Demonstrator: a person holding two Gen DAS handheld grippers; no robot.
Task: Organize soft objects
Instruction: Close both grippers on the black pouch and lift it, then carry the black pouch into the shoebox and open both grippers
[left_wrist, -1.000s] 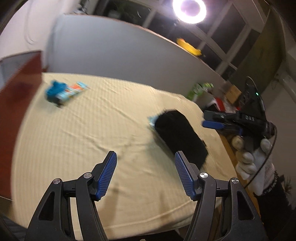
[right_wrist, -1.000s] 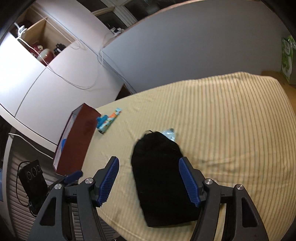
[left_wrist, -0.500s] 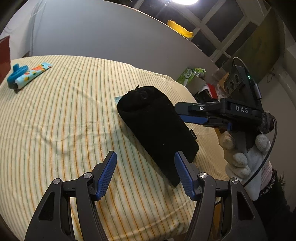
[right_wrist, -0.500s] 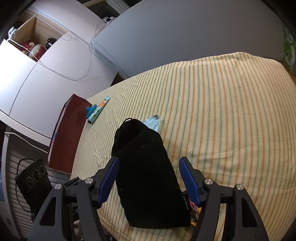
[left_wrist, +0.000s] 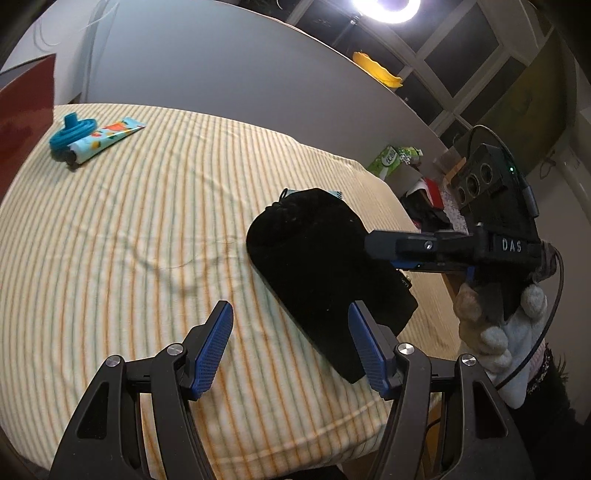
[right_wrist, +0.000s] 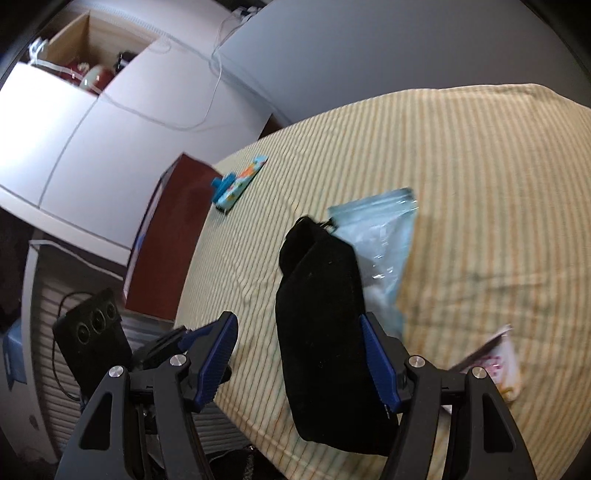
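One black pouch (left_wrist: 325, 266), one clear plastic bag (right_wrist: 380, 251), one patterned tube (left_wrist: 105, 138), one blue ring (left_wrist: 72, 131), two grippers.

1. A clear blue-edged plastic zip bag (right_wrist: 384, 236) lies partly hidden under the black velvet drawstring pouch (right_wrist: 325, 317); its contents are blurred.
2. At the lower right of the right wrist view, a pale printed packet (right_wrist: 504, 360) is smeared and partly covered by the gripper frame.
3. The dark red box (left_wrist: 26, 99) is cut off by the left wrist view's left edge.

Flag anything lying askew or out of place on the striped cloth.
The black drawstring pouch lies diagonally, its lower end hanging past the striped cloth's front edge. It partly covers a clear zip bag. Far off, a printed tube lies against a blue ring.
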